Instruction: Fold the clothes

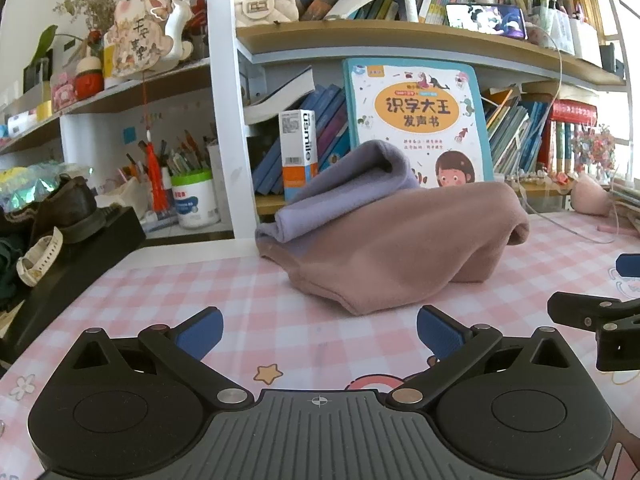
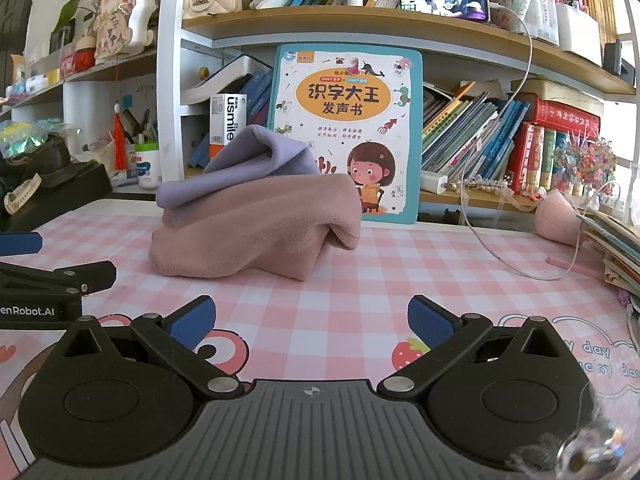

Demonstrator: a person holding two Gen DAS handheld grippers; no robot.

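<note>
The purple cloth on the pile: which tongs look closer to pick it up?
Probably the left tongs: the purple cloth sits on the brown cloth's left side. Both tongs are open and empty.

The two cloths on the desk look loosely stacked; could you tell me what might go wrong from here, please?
1. The lilac cloth lies loosely on the pink cloth; pulling the lower one could tip it off.
2. The children's book leans right behind the pile, so a tug backward may knock it over.
3. The white cable trails across the checked mat to the right; the open right gripper could snag it. The left gripper is also open and empty.
</note>
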